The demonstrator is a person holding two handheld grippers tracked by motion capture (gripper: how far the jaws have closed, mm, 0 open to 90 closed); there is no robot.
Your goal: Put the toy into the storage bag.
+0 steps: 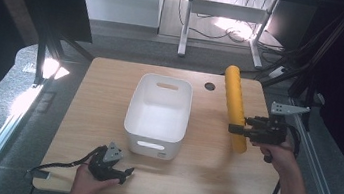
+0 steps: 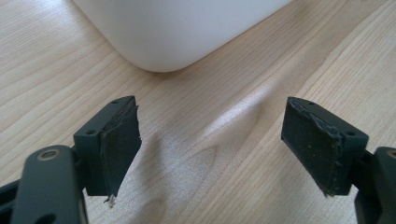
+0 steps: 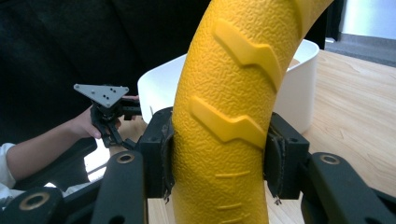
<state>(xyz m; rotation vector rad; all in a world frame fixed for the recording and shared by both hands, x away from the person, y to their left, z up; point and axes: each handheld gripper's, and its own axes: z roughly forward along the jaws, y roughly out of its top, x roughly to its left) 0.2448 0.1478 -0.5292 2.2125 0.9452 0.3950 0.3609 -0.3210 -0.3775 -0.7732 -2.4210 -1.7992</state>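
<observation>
Yellow roller (image 1: 235,107) in R tool (image 1: 234,129)

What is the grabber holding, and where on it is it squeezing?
The right gripper is shut on the yellow roller, squeezing its sides below the middle, toward its near end. The left gripper is open and holds nothing.

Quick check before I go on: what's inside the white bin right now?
From the high view, the white bin looks empty: bare white floor and walls. The near wall hides a thin strip of floor behind it. The yellow roller is outside, clamped in the right tongs.
</observation>
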